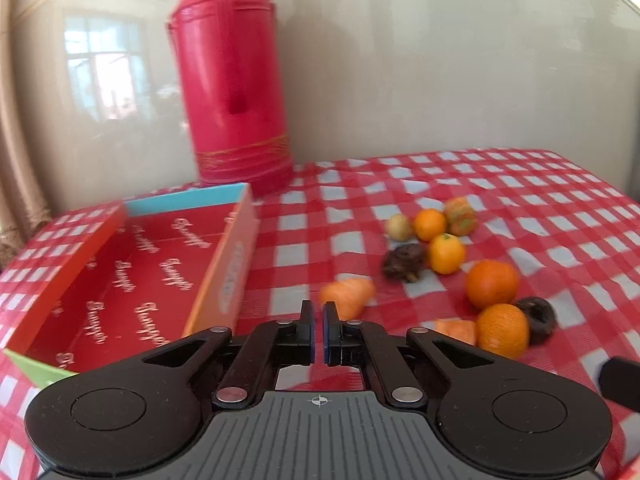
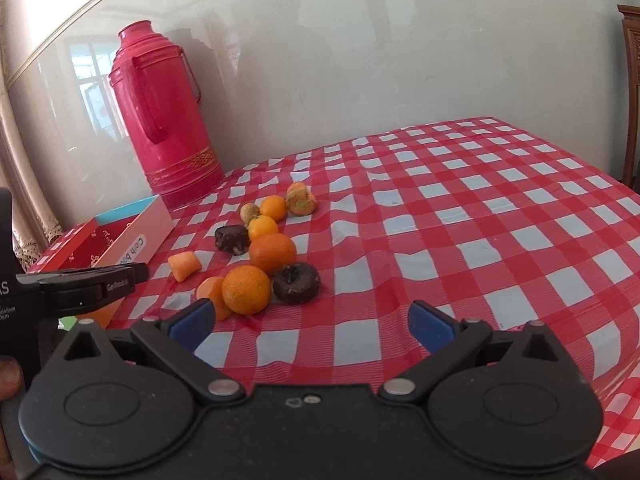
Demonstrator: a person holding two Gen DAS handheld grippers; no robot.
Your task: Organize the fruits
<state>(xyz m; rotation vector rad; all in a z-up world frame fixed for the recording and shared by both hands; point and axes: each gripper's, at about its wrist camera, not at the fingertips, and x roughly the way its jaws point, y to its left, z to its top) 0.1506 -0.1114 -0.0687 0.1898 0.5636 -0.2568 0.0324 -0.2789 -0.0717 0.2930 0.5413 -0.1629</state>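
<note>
My left claw (image 1: 319,330) closed, nothing between its pads, just near of a carrot piece (image 1: 347,297). My right claw (image 2: 312,326) wide open, empty. Oranges (image 2: 273,253) and other fruit lie loose on the checked cloth (image 2: 460,216). Red box (image 1: 132,280) left, flask (image 1: 232,80) beyond.

A glossy red plastic thermos (image 2: 162,120) stood far ahead of the grippers against a smooth, shiny wall panel (image 2: 400,60) that mirrored a window. Under them lay a thin, wrinkled red-and-white checked tablecloth (image 2: 480,220) with a slight sheen. The printed cardboard box (image 1: 132,280) looked matt. The oranges (image 2: 273,253) had dimpled skin. The left gripper (image 1: 319,330) was matt black plastic with bright metal pins.
</note>
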